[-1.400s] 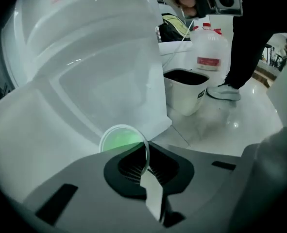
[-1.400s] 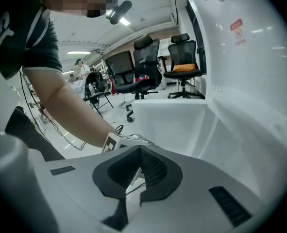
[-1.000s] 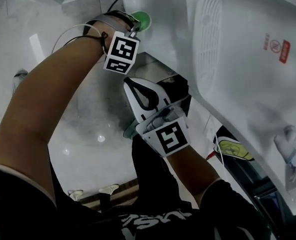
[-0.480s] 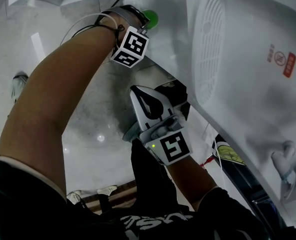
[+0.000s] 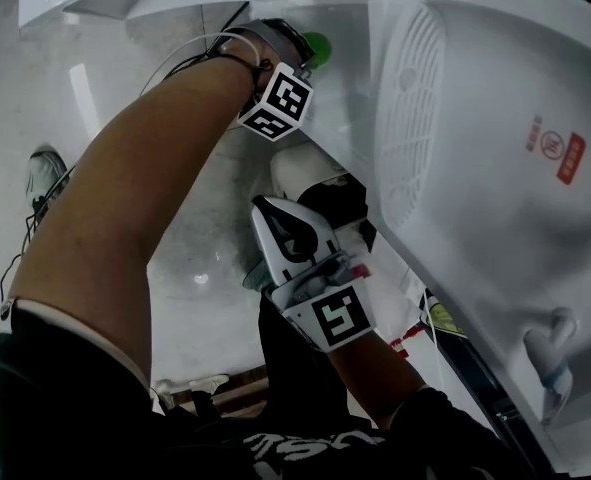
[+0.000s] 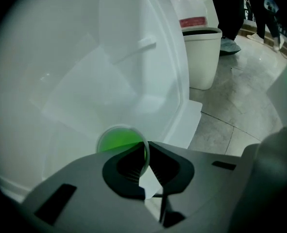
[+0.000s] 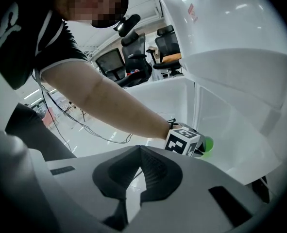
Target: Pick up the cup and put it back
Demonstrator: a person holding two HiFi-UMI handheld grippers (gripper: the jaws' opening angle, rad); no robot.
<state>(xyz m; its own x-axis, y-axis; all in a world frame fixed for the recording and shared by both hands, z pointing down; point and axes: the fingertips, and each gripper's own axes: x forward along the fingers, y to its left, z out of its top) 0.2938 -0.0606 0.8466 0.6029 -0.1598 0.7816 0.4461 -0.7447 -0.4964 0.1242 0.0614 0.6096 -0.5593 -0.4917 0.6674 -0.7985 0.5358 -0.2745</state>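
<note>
The green cup (image 6: 115, 141) sits low against the white curved shell (image 6: 85, 72), and my left gripper (image 6: 145, 152) is shut on its rim, with the thin wall pinched between the dark pads. In the head view the cup (image 5: 317, 47) shows at the top, just beyond the left gripper's marker cube (image 5: 277, 100). My right gripper (image 5: 263, 206) hangs lower in the middle, apart from the cup. In its own view the right gripper (image 7: 140, 149) is shut with nothing between the pads, and the cup (image 7: 208, 144) shows past the left marker cube (image 7: 182, 141).
A large white housing with a vent grille (image 5: 408, 118) and a red label (image 5: 569, 158) fills the right side. A white bin (image 6: 202, 57) with a bag stands on the tiled floor, a person's legs (image 6: 229, 13) behind it. Office chairs (image 7: 133, 52) stand far off.
My left gripper has carried the cup to the right in the head view and rolled, so its marker cube faces differently. The right gripper has hardly moved.
</note>
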